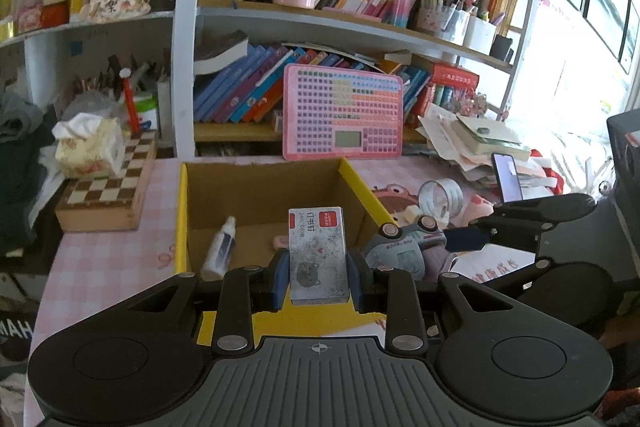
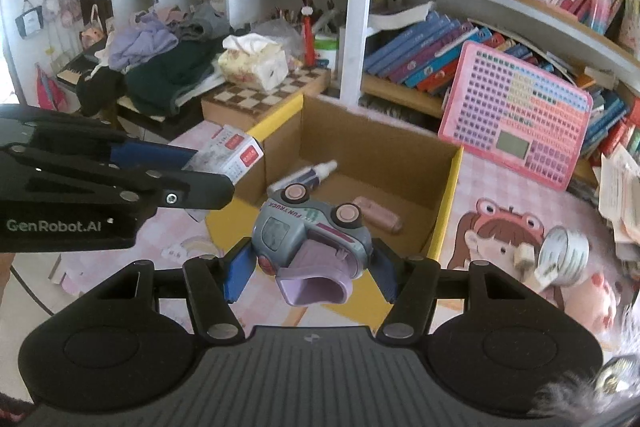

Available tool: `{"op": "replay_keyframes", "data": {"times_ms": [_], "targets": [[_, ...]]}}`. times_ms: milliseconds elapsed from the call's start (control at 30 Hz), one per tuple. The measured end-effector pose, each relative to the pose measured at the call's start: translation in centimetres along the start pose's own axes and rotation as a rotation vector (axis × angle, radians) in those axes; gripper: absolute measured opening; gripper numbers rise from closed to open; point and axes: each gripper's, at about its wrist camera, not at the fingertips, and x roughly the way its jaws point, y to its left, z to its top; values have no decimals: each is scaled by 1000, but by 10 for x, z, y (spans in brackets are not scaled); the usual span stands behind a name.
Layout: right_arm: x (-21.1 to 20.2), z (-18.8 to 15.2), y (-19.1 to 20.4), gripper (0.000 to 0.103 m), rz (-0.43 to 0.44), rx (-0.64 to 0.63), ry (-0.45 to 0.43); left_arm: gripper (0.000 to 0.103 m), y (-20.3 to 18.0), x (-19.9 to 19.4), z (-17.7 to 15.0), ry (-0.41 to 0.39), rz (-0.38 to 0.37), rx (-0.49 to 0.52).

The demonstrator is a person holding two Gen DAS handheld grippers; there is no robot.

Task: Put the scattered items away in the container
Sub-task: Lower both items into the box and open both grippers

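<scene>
While both grippers hang over the pink checked tablecloth point(image 1: 100, 259), each carries one item. Left gripper point(image 1: 318, 277): blue pads clamped on the long sides of a flat rectangular staple box point(image 1: 318, 259), printed card with a red corner label, held upright above the near wall of the container. Right gripper point(image 2: 310, 269): pads closed on a grey plastic toy truck point(image 2: 312, 239), rounded body, pink wheel hubs upward, lilac scoop at the front. Cardboard box point(image 1: 260, 187): open-topped, plain brown inside, yellow rim; inside lie a slim white tube point(image 1: 219, 249) and a small pink oblong case point(image 2: 378, 215). Beside it, a ribbed metallic tape roll point(image 2: 564, 255).
</scene>
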Motion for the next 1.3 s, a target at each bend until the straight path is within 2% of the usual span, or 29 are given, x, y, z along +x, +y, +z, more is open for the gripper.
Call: {"op": "replay_keyframes", "data": {"times_ms": [333,667,833,1100,1300], "targets": [[35,36,-35,59,3,-54,-20,29,15,40,25,32,65,37],[100,50,-61,59,39,-83,61,29,28,94,26,148,127,83],[138,64,-76,59,41,-65,119,29,34,125,27,225,146,118],[204,85,-92,59,75,24,292,29,30,166,28,341,113,155],[236,90,-90,59,76,46,361,29,28,183,26,397,96,140]]}}
